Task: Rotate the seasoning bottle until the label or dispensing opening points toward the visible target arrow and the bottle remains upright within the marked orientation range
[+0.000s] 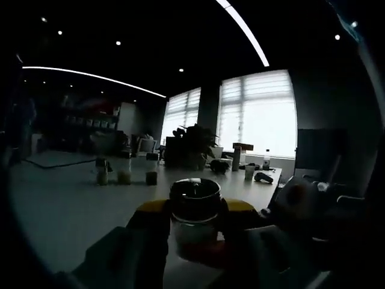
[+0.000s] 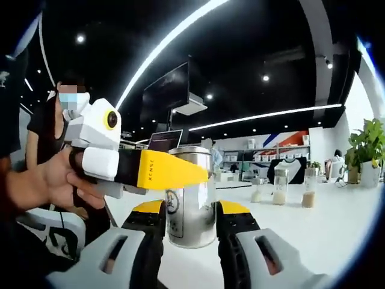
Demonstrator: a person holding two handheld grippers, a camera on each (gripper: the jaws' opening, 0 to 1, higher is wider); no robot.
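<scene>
left gripper (image 2: 180,171) enters the right gripper view from the left, held in a person's hand (image 2: 51,180), its yellow jaws clamped on the upright seasoning bottle (image 2: 191,198). right gripper (image 2: 190,232) is closed on the bottle's lower body. bottle stands on the white table (image 2: 313,235); three small jars (image 2: 280,186) stand well apart, far right
</scene>
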